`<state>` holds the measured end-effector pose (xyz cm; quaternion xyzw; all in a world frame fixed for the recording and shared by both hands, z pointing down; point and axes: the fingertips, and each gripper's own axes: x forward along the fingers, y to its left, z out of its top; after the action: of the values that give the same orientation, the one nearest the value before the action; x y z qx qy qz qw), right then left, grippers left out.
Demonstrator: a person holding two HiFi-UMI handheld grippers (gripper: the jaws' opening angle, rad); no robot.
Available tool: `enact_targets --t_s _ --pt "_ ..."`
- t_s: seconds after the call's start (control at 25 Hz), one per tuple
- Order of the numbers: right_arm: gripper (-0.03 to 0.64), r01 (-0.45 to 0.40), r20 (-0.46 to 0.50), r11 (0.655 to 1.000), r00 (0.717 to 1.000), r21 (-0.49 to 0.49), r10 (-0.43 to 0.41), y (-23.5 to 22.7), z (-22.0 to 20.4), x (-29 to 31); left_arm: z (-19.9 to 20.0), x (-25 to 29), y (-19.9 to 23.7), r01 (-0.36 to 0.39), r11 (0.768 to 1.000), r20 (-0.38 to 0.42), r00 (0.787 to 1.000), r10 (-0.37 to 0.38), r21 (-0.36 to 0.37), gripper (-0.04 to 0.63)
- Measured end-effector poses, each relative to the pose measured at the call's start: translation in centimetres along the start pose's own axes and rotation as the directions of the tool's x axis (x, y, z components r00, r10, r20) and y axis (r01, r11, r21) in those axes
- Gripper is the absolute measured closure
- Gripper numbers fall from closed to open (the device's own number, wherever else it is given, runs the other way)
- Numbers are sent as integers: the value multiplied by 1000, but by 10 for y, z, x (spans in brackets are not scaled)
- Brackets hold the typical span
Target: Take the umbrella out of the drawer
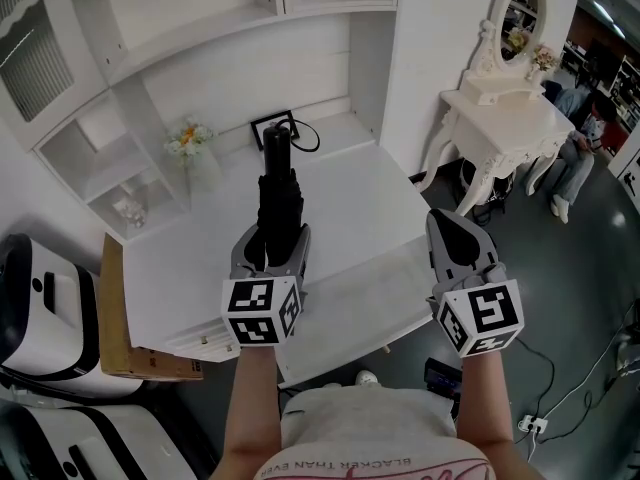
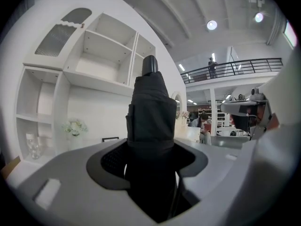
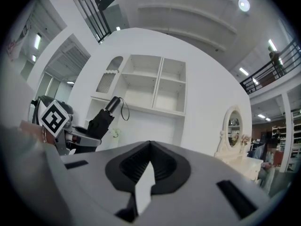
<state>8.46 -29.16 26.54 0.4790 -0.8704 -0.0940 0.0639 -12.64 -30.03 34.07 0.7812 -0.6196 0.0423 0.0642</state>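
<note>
Matt black cloth umbrella [image 1: 280, 203]; smooth white painted wood desk [image 1: 375, 203].

The lower end of the umbrella [image 1: 280, 193] was hidden between the jaws of the left hand-held gripper [image 1: 272, 240]. In the left gripper view it ran off the bottom edge. The person's hands were hidden behind that gripper and the right hand-held gripper [image 1: 448, 223], which also covered part of the tabletop's [image 1: 350, 198] near edge. The shelf items [image 1: 128, 208] at the left were too small to identify. A seated person [image 1: 578, 143] at the far right was small and partly hidden behind the dressing table [image 1: 500, 113].
</note>
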Motion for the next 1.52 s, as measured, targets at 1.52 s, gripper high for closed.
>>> enact_targets --t_s 1.52 --pt "612 66 187 998 980 -1 -64 -6 77 -19 126 -65 7 -74 984 373 928 8 163 327"
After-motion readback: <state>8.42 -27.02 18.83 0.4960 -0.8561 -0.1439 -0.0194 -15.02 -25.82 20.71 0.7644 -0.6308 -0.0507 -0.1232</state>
